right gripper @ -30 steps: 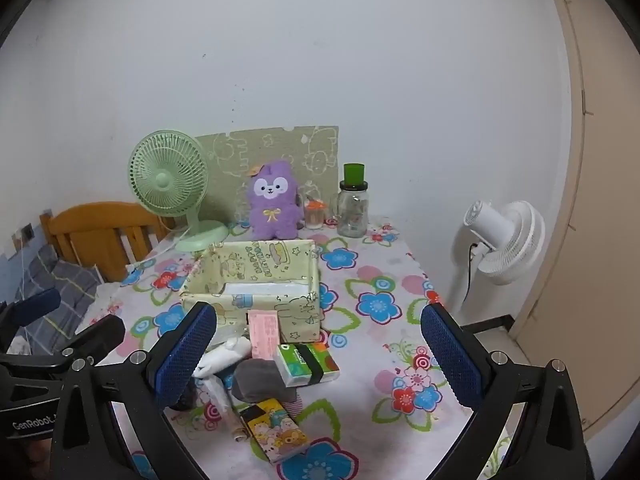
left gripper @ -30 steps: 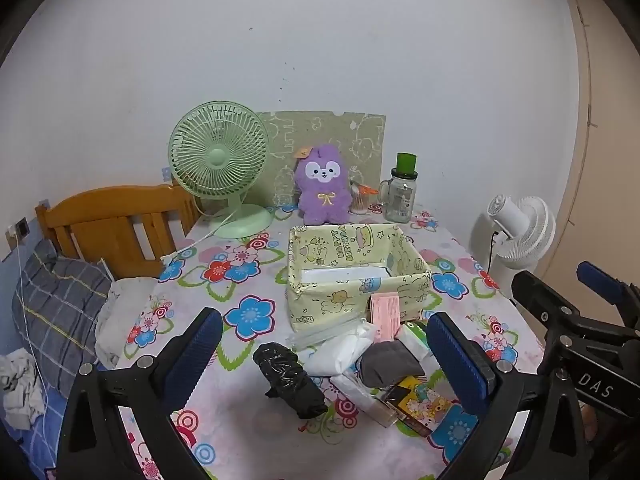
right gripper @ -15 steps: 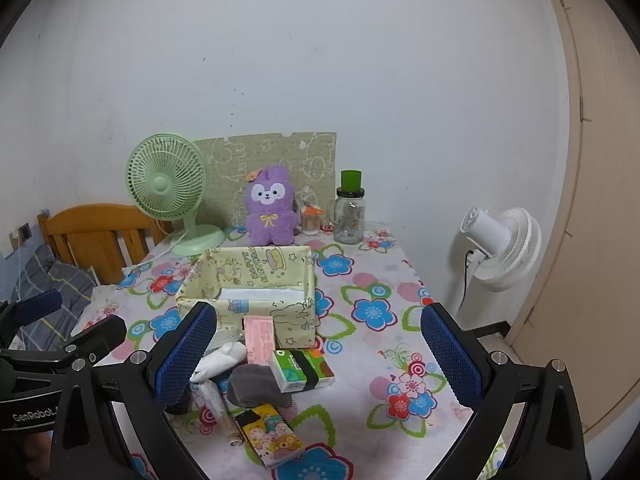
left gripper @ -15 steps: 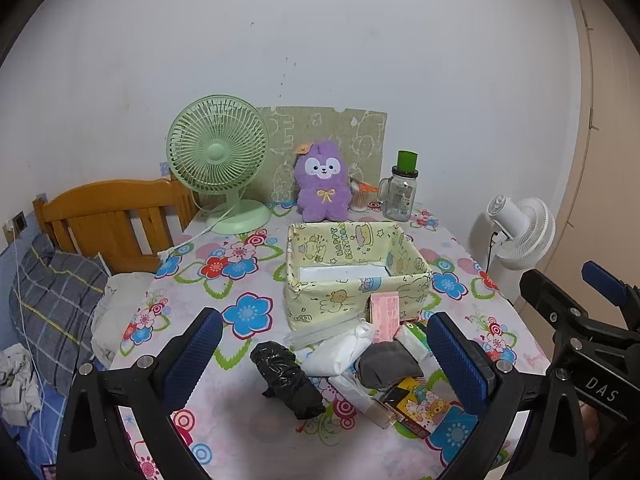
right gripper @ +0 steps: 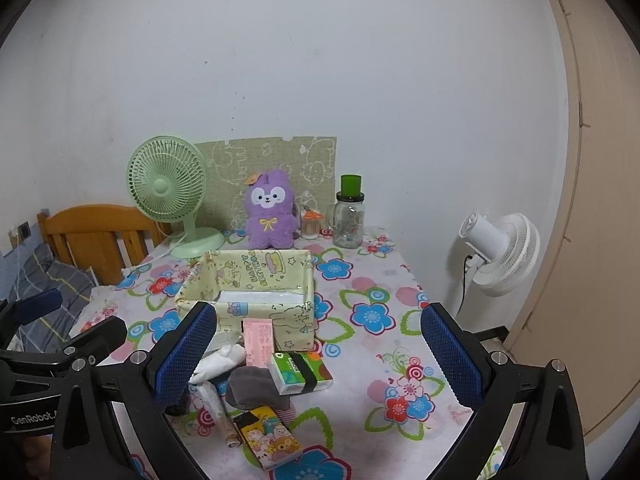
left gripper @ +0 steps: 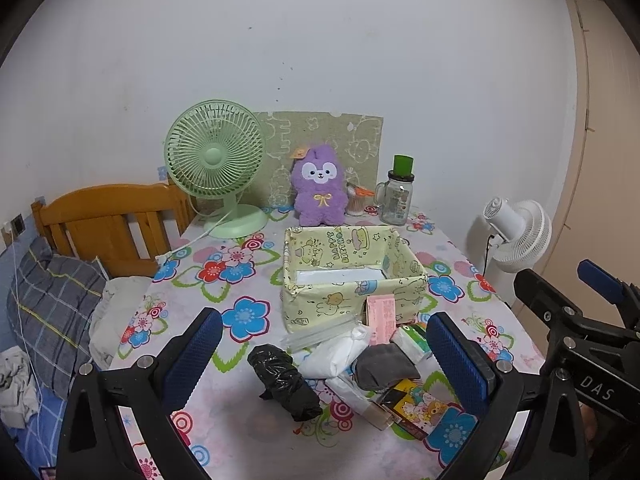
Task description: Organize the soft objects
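The left tongs (left gripper: pixel 320 360) and the right tongs (right gripper: pixel 320 356) both hang wide apart above the near edge of the flower-patterned worktop (left gripper: pixel 224 424), gripping nothing.

A yellow cartoon-printed fabric box (left gripper: pixel 352 272) sits at the middle of the worktop, its inner wall reading "HAPPY BIRTHDAY". Against its near side crowds the heap of soft things: a crumpled black plastic bag (left gripper: pixel 286 380), a white soft pouch (left gripper: pixel 334 354), a dark grey folded cloth (left gripper: pixel 384 366), a green-and-white tissue pack (right gripper: pixel 302 372), a pink printed packet (right gripper: pixel 258 338) leaning on the box, and a yellow cartoon card pack (right gripper: pixel 270 436) nearest the front edge.

The worktop's left and right sides lie bare, with broad room on the right edge. Along the far edge stand a pale green desk fan (left gripper: pixel 216 160), a purple plush toy (left gripper: pixel 320 188) and a glass jar with green lid (left gripper: pixel 396 196).

The right tongs' frame reads "DAS"; the left tongs' frame reads "GenRobot".
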